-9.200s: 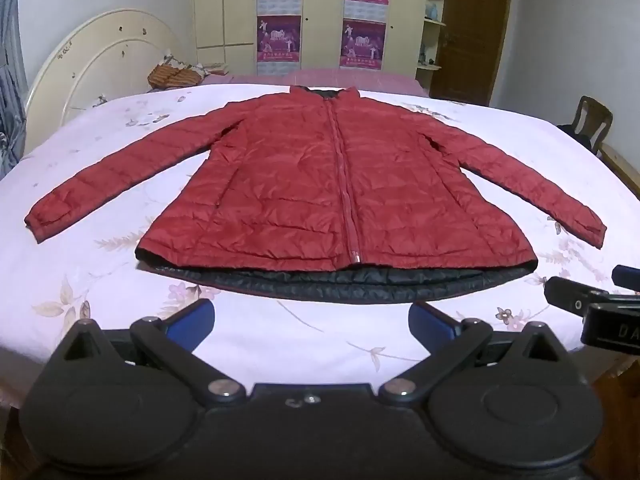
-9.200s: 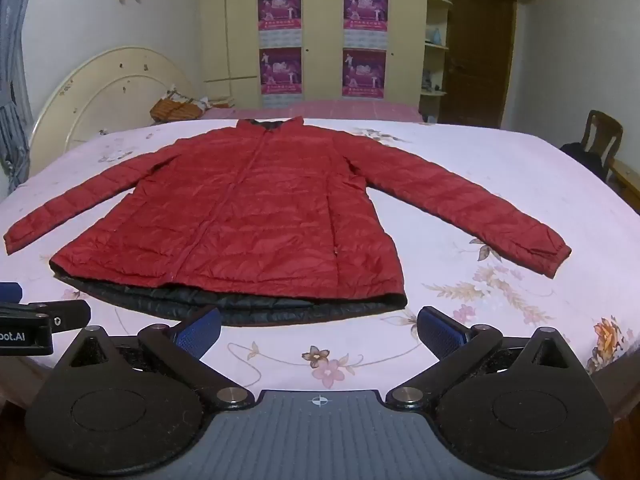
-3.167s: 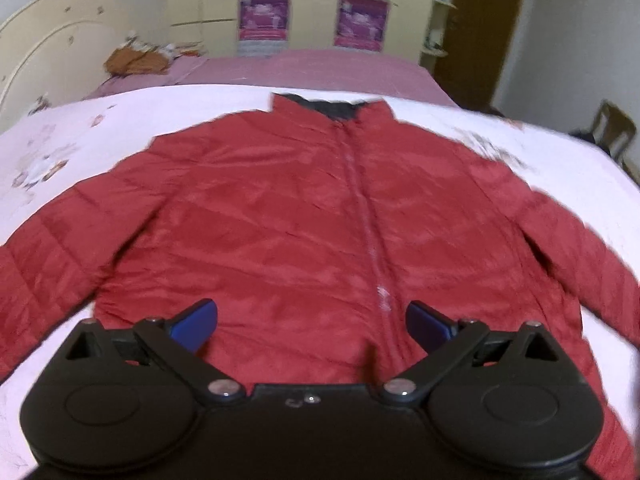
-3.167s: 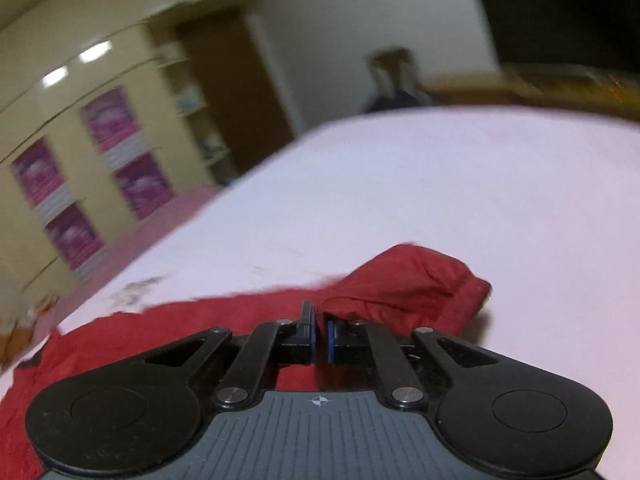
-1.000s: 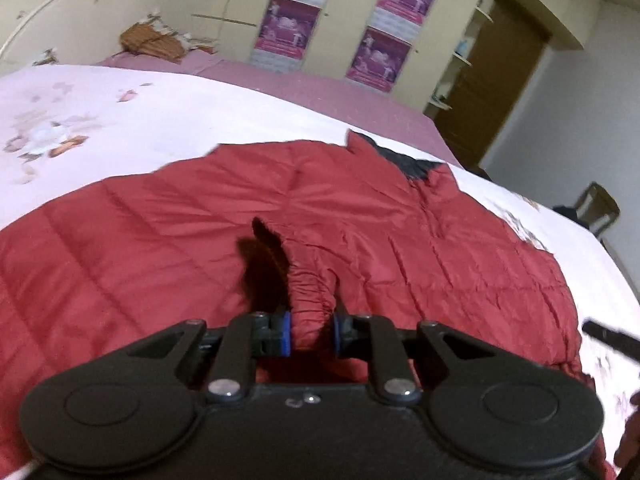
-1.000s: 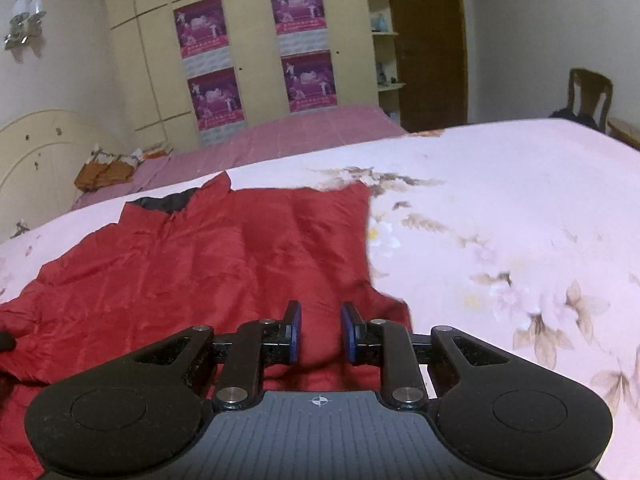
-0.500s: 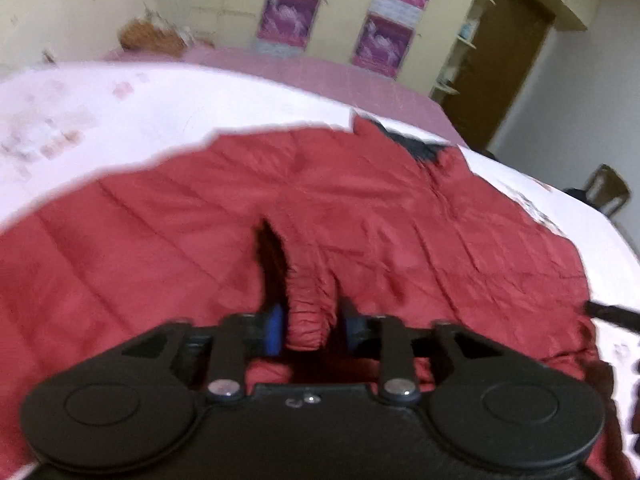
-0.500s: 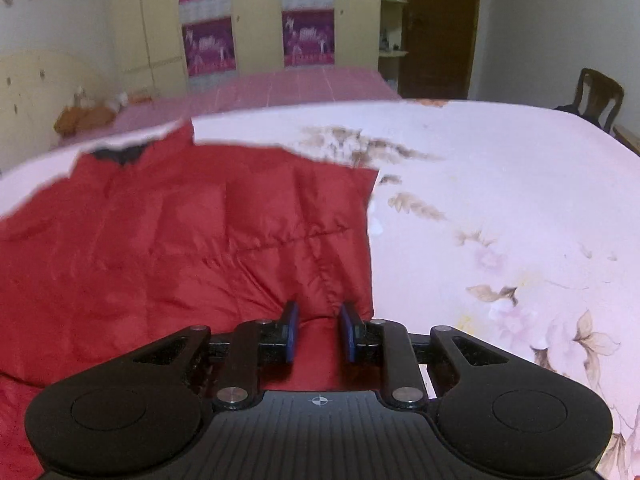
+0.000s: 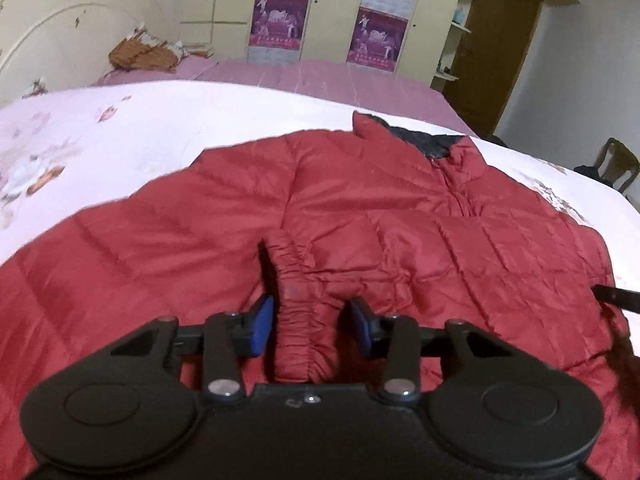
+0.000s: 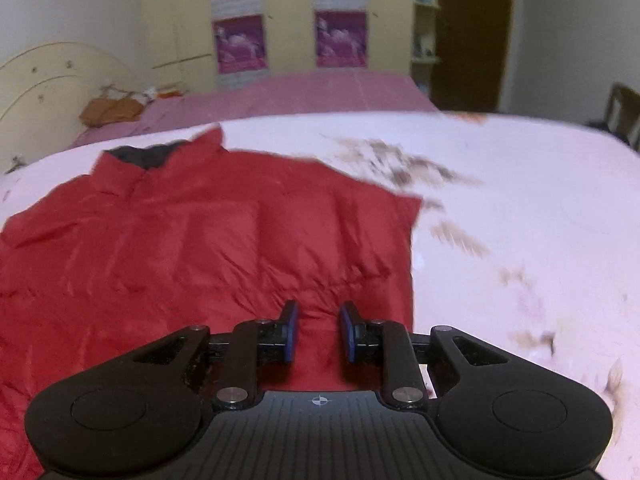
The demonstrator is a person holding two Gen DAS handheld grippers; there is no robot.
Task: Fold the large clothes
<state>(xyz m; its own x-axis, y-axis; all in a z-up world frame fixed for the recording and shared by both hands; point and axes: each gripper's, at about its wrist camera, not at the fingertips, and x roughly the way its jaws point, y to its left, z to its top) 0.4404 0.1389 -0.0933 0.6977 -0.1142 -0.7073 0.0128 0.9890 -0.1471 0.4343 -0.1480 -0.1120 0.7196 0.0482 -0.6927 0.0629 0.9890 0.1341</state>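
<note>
Hidden, cropped and blurred parts

The red jacket (image 9: 400, 240) runs off the left and lower edges of the left wrist view, and the left gripper (image 9: 310, 326) body hides the near end of the elastic cuff (image 9: 298, 320) lying between its jaws. In the right wrist view the right gripper (image 10: 318, 330) body covers the jacket's hem; whether its pads press cloth cannot be told. The floral print (image 10: 420, 176) on the bed (image 10: 520, 200) is smeared by motion; the chair (image 10: 624, 114) is cropped at the right edge.

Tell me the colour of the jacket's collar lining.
Black, against the red jacket. The collar lining shows best in the left wrist view.
</note>
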